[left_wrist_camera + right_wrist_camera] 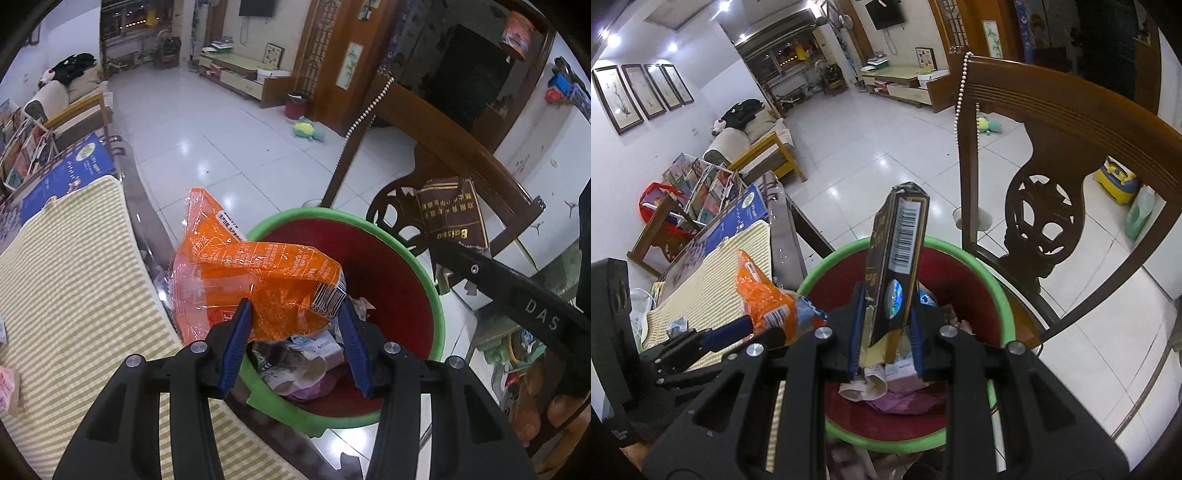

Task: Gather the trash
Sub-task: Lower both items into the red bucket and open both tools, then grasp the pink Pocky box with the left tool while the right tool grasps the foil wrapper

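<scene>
Left gripper [295, 314]: jaws spread wide, the blue fingers [236, 341] on either side of the orange wrapper's lower edge; whether the pads actually press it I cannot tell. It hangs over the near rim of the bin.
Right gripper [886, 325]: pinching the dark carton low down, blue pads against both of its faces, over the bin's mouth.
Orange wrapper [255, 280]: crumpled plastic snack bag, orange with a clear end and a barcode, partly over the table edge and partly over the bin.
Dark carton [897, 262]: slim brown-black box with gold trim and a barcode strip, standing upright, slightly tilted, its torn lower end between the pads.
Trash bin [424, 269]: round, green rim, dark red inside, standing on the tiled floor between the table and the chair; crumpled paper and wrappers lie at the bottom.
Table mat [74, 280]: yellow-and-white striped cloth on the table, left of the bin.
Wooden chair [1049, 206]: carved back just beyond the bin, a bead string hanging from its corner.
</scene>
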A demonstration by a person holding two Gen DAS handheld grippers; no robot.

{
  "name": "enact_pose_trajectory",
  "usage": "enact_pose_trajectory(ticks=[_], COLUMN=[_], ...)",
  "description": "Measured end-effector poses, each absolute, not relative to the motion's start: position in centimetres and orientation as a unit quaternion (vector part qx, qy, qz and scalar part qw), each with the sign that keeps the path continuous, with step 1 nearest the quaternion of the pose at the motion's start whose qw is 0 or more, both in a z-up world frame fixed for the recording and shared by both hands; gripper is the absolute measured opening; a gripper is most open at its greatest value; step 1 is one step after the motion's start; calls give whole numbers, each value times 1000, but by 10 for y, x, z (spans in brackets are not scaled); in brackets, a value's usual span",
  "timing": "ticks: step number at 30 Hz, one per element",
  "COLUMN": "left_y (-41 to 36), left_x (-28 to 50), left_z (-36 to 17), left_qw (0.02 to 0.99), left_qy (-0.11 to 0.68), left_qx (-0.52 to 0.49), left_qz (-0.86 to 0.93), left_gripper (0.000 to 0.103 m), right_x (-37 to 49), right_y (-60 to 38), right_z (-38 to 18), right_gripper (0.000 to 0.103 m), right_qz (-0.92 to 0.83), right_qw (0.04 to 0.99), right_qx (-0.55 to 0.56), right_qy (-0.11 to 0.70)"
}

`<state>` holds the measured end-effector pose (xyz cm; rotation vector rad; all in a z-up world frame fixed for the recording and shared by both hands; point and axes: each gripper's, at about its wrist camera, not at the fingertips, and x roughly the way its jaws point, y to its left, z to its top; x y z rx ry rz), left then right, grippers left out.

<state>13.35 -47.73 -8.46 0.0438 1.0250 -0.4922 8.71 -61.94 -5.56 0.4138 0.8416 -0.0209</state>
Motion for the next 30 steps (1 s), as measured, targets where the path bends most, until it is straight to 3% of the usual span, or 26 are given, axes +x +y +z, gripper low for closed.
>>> enact_pose_trajectory(ticks=[18, 21, 23, 24, 25, 27, 28, 30], left_y=[-493, -493, -492, -490, -486, -478, -473, -462], left_x=[139, 139, 138, 138, 138, 138, 138, 137], left_z=[-93, -95, -94, -93, -90, -87, -87, -87], left_qw=[829, 826, 828, 830, 834, 839, 842, 847], left_qy=[501, 503, 501, 498, 493, 486, 484, 483], left_qx=[29, 28, 24, 20, 12, 0, -3, -5], left_qz=[-248, -254, -252, -250, -248, -244, -238, -223], left_gripper=[46, 51, 67, 79, 83, 86, 86, 86], right_x=[83, 82, 82, 82, 82, 82, 81, 80], right_y=[-627, -627, -627, -627, -627, -626, -626, -624], right_z=[-55, -55, -55, -55, -56, -56, -55, -55], right_gripper=[23, 23, 23, 23, 23, 53, 76, 76], right_qz=[-18, -20, -19, -19, -18, -19, -25, -21], right_qw=[892, 892, 892, 892, 891, 888, 890, 889], right_qx=[203, 204, 204, 203, 204, 209, 215, 221], right_qy=[403, 403, 403, 404, 405, 408, 402, 400])
